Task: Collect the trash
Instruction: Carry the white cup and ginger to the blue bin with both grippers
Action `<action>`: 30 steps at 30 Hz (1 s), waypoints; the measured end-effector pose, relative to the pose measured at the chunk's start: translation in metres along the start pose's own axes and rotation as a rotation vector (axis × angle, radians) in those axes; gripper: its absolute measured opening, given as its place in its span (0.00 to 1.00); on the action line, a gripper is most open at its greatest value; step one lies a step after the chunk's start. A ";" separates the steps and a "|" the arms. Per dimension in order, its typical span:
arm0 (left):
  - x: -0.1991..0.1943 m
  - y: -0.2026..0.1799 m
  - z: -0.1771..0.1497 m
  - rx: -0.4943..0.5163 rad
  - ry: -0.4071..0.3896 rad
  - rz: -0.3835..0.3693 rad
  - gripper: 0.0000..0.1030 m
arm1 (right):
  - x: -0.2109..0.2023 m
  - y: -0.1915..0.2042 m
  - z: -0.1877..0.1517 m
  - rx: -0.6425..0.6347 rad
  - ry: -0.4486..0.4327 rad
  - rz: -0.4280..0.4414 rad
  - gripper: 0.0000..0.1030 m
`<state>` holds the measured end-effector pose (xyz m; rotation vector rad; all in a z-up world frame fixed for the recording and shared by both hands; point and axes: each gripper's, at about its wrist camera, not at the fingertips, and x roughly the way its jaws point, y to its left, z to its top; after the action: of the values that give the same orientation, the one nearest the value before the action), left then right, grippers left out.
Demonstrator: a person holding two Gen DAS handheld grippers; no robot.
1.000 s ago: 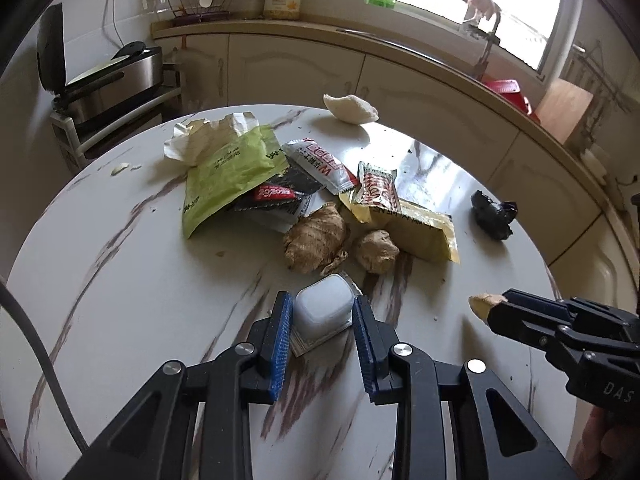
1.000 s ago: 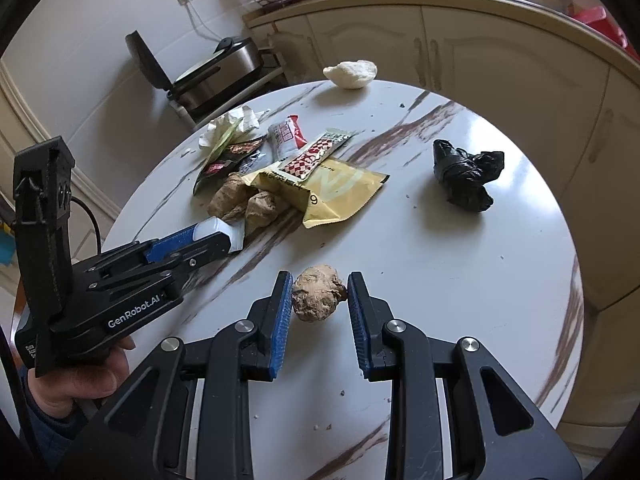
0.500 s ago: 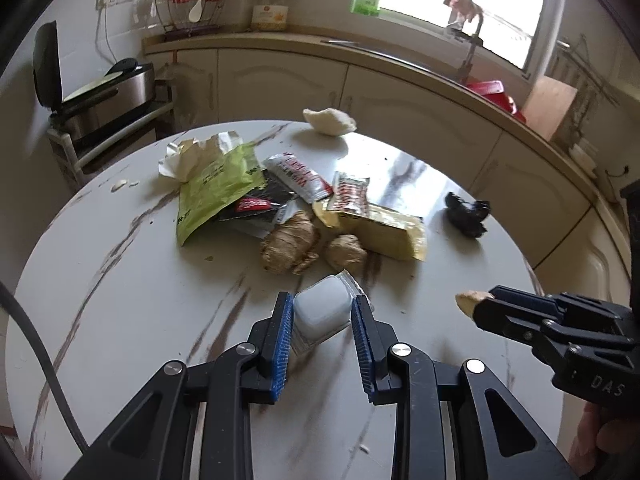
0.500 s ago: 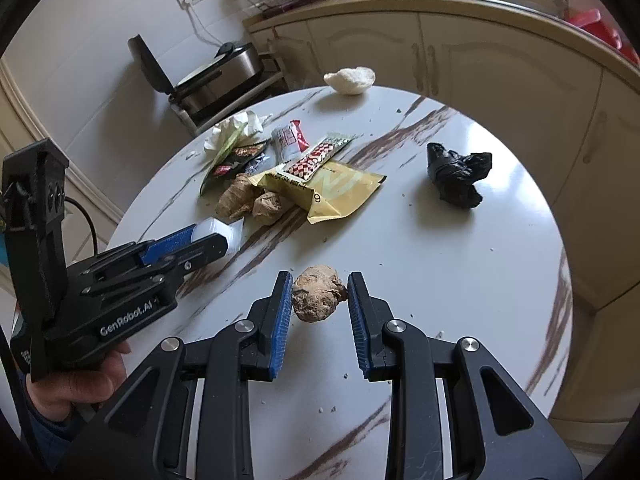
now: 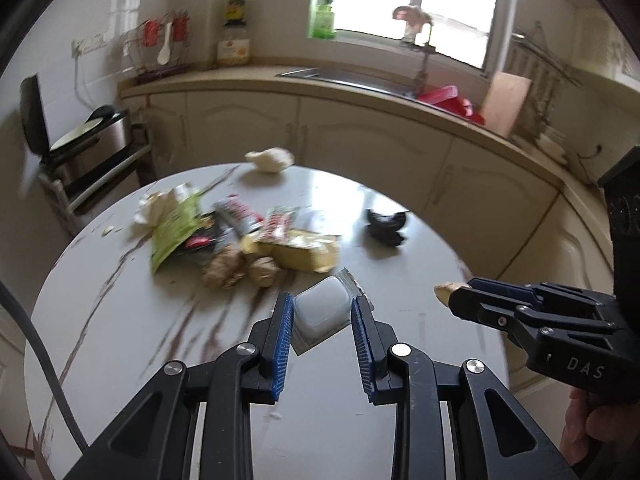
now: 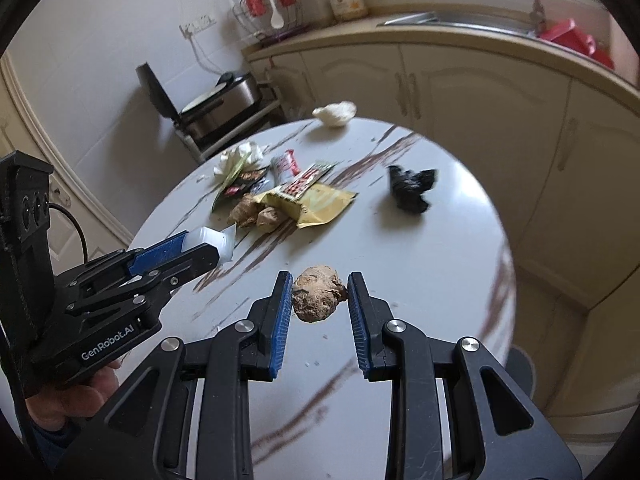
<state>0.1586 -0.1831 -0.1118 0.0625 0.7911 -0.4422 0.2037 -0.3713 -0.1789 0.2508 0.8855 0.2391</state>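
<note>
Ginger piece point(image 6: 318, 294) is clamped between the blue pads of the right gripper point(image 6: 316, 308), held above the marble table point(image 6: 440, 264). White plastic cup point(image 5: 322, 306) is clamped in the left gripper point(image 5: 322, 316), also off the table. Farther out, two ginger lumps point(image 6: 256, 214) are seen touching a yellow wrapper point(image 6: 320, 204), with a green packet point(image 5: 174, 230) and tissue point(image 6: 240, 156) behind. Black bag point(image 6: 412, 188) lies apart on the right. White lump point(image 6: 334, 112) sits at the far rim.
</note>
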 end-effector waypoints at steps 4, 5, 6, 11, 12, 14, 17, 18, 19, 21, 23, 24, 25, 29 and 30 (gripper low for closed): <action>0.000 -0.036 0.003 0.049 0.003 -0.041 0.25 | -0.026 -0.016 -0.006 0.019 -0.031 -0.031 0.25; 0.003 -0.042 0.004 0.056 0.006 -0.047 0.25 | -0.034 -0.023 -0.008 0.028 -0.039 -0.043 0.25; 0.006 -0.050 0.006 0.068 0.010 -0.057 0.25 | -0.039 -0.028 -0.009 0.035 -0.045 -0.052 0.25; 0.019 -0.103 0.014 0.131 0.019 -0.129 0.25 | -0.075 -0.068 -0.022 0.092 -0.076 -0.118 0.25; 0.024 -0.117 0.015 0.146 0.024 -0.146 0.25 | -0.083 -0.079 -0.027 0.109 -0.081 -0.132 0.25; 0.032 -0.135 0.015 0.163 0.037 -0.169 0.25 | -0.096 -0.100 -0.035 0.142 -0.087 -0.163 0.25; 0.049 -0.169 0.015 0.192 0.065 -0.212 0.23 | -0.110 -0.133 -0.049 0.194 -0.085 -0.212 0.25; 0.054 -0.176 0.015 0.199 0.071 -0.220 0.20 | -0.113 -0.142 -0.053 0.210 -0.083 -0.227 0.25; 0.061 -0.187 0.014 0.212 0.081 -0.230 0.19 | -0.115 -0.154 -0.058 0.230 -0.081 -0.242 0.25; 0.075 -0.200 0.014 0.226 0.103 -0.245 0.19 | -0.119 -0.173 -0.068 0.264 -0.082 -0.253 0.25; 0.090 -0.216 0.011 0.243 0.131 -0.267 0.19 | -0.119 -0.191 -0.080 0.298 -0.072 -0.270 0.25; 0.095 -0.222 0.011 0.249 0.139 -0.270 0.19 | -0.118 -0.198 -0.085 0.310 -0.066 -0.274 0.25; 0.104 -0.227 0.010 0.256 0.153 -0.271 0.19 | -0.117 -0.205 -0.089 0.322 -0.061 -0.275 0.25; 0.144 -0.241 0.005 0.269 0.223 -0.267 0.20 | -0.094 -0.233 -0.108 0.360 -0.007 -0.269 0.26; 0.152 -0.243 0.002 0.273 0.238 -0.260 0.20 | -0.084 -0.242 -0.114 0.374 0.018 -0.268 0.26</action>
<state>0.1548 -0.4593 -0.1902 0.2728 0.9732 -0.7992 0.0870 -0.6126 -0.2625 0.4723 0.9679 -0.1766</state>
